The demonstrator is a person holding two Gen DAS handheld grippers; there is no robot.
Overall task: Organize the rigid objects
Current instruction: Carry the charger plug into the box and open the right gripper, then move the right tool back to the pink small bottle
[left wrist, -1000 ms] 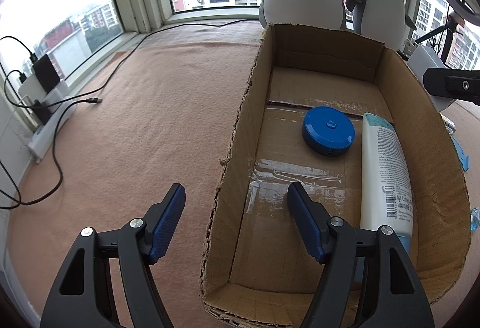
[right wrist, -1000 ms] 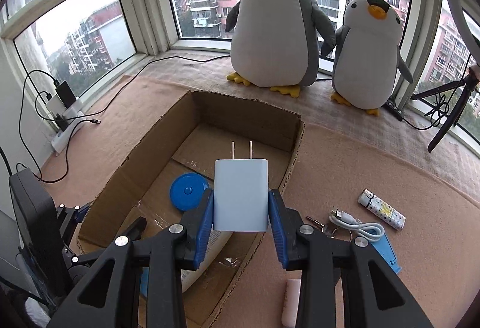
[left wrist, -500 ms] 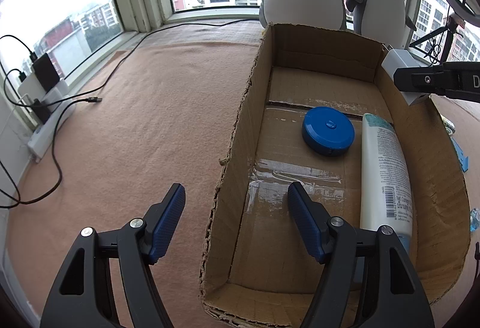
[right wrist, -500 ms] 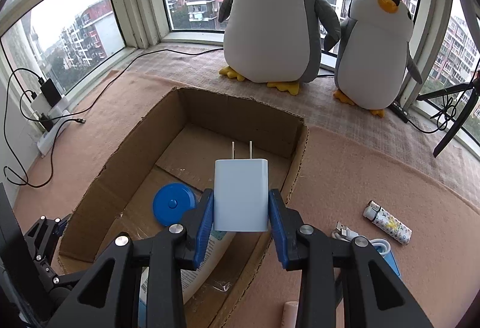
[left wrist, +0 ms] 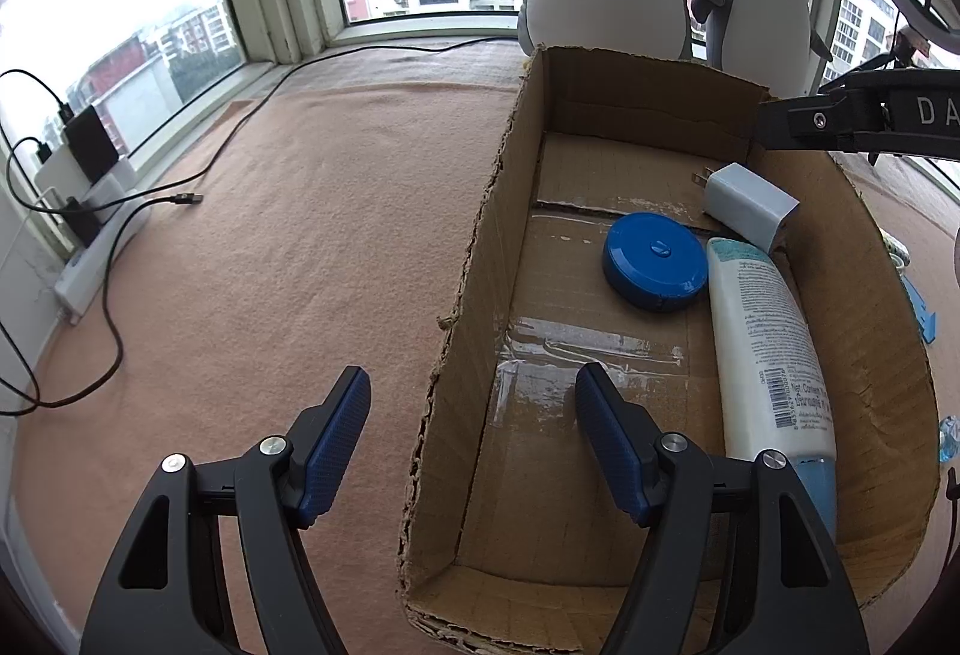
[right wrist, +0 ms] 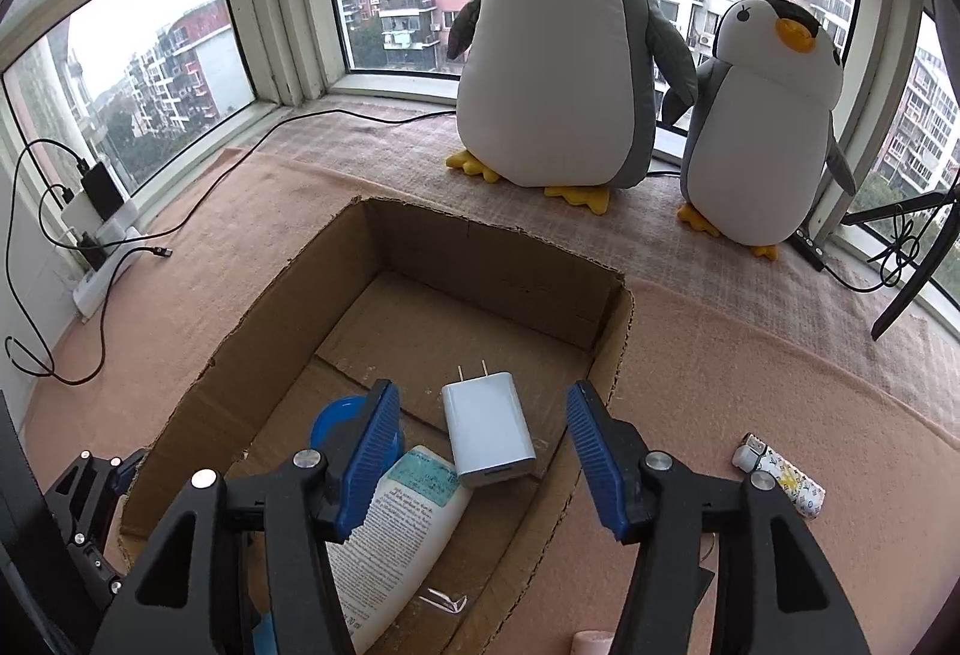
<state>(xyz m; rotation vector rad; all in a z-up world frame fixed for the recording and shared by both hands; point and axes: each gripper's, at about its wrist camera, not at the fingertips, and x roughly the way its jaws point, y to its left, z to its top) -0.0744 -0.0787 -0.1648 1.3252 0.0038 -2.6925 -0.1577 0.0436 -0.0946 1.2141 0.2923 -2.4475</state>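
Note:
A white wall charger (right wrist: 487, 428) (left wrist: 747, 204) lies inside the open cardboard box (right wrist: 504, 259) (left wrist: 474, 265), leaning on the top of a white lotion tube (left wrist: 774, 349) (right wrist: 390, 529). A round blue case (left wrist: 654, 260) (right wrist: 333, 415) sits beside them on the box floor. My right gripper (right wrist: 480, 448) hangs open above the charger, nothing between its fingers. My left gripper (left wrist: 474, 436) is open, straddling the box's near left wall, empty.
Two plush penguins (right wrist: 564, 37) (right wrist: 768, 127) stand by the window behind the box. A patterned lighter (right wrist: 780, 481) lies on the pink mat right of the box. Cables and a power strip (left wrist: 90, 247) run along the left wall. A tripod leg (right wrist: 912, 283) is at the far right.
My right gripper moved forward over the box and opened, letting go of the white charger, which now rests inside the box. The left gripper has not moved.

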